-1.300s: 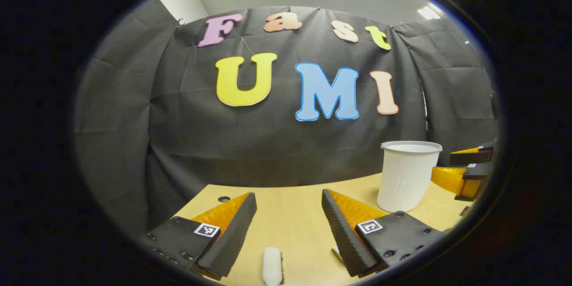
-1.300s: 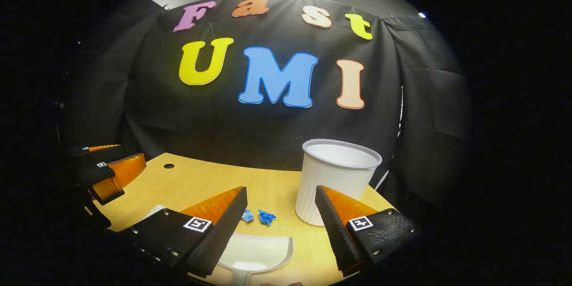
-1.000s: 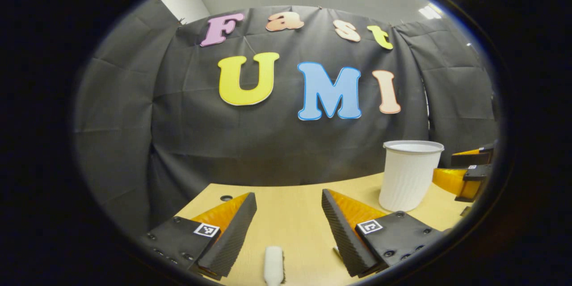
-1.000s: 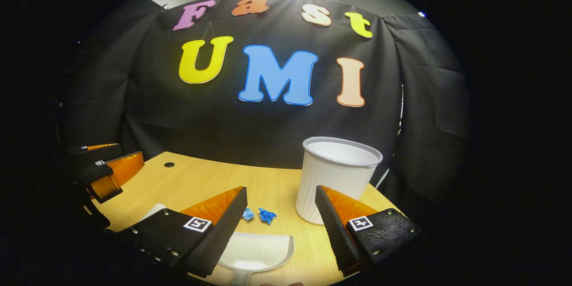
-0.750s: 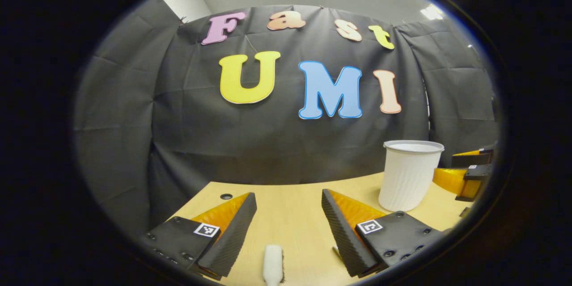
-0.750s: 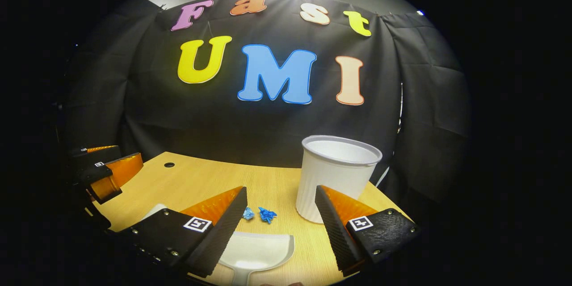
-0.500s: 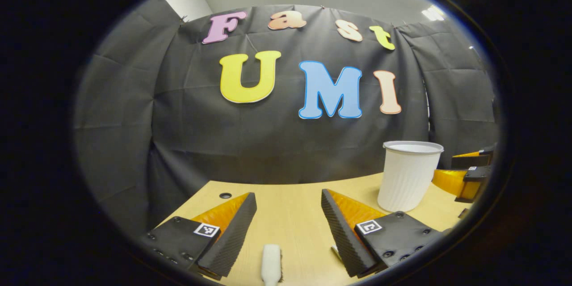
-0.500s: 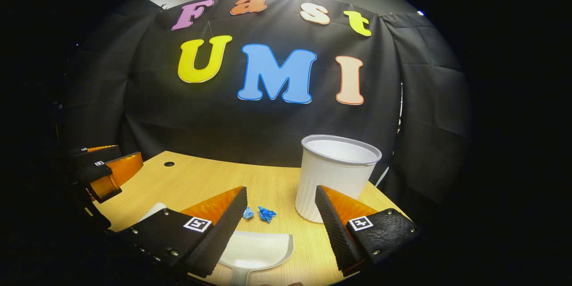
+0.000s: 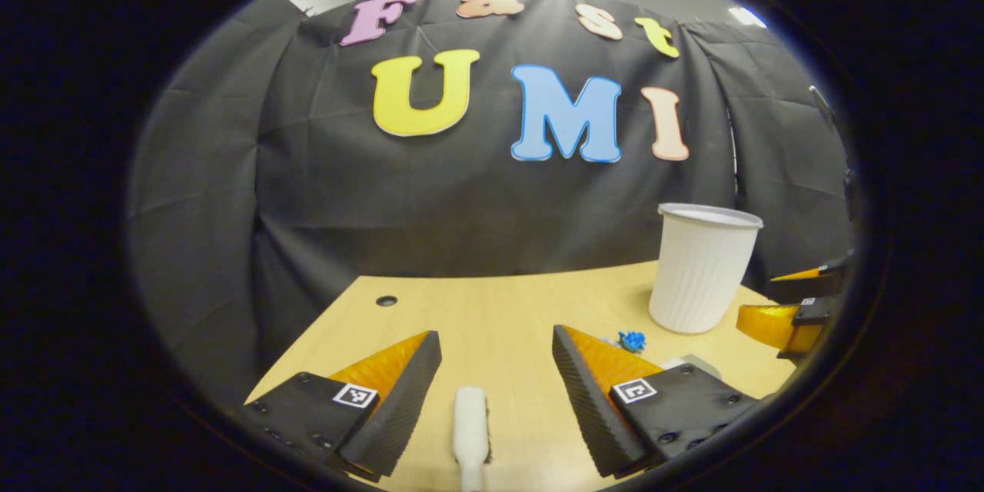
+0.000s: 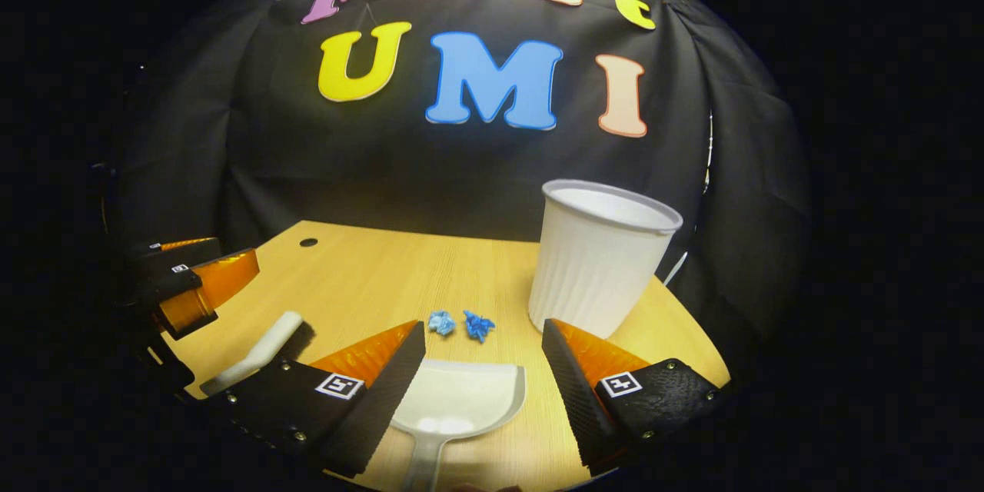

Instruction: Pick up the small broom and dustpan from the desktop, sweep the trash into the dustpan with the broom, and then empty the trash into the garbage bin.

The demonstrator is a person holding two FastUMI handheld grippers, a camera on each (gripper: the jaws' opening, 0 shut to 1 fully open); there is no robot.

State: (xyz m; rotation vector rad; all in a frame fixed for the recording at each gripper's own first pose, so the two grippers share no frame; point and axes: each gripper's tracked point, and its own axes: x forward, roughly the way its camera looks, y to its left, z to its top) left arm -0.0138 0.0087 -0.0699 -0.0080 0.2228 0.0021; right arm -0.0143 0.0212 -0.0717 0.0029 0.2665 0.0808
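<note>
— Rubbery ridged faces on both sets of tongs, and neither has anything between them. The left tongs (image 9: pixel 496 392) are spread wide above the table (image 9: pixel 492 315), released, with the small broom (image 9: pixel 470 430) lying flat on the wood in the gap, its white back pointing away toward the far wall.

— And the other pair?

— The right tongs (image 10: pixel 483 380) are just as wide apart, also released. The dustpan (image 10: pixel 457 400) sits on the table between them, white, its scoop mouth facing the far side and its handle running back toward whoever holds the tongs. Neither finger touches it, as far as I can see.

— Where is the rubbish?

— Two crumpled blue scraps (image 10: pixel 461 323) lie side by side just beyond the dustpan's front edge, close to it but apart. In the left gripper view one blue scrap peeps out past the right finger.

— And the bin?

— The garbage bin (image 10: pixel 603 261) is a white ribbed tub standing upright at the far right of the table, near the scraps and to their right. Its mouth is open; I cannot make out anything inside.

— Can each pair see the other?

— Yes. In the right gripper view the left tongs show at the left edge, with the broom beside them on the wood. A small round hole (image 10: pixel 308 242) sits in the far left corner of the table, and black cloth (image 10: pixel 307 161) hangs behind it all.
</note>
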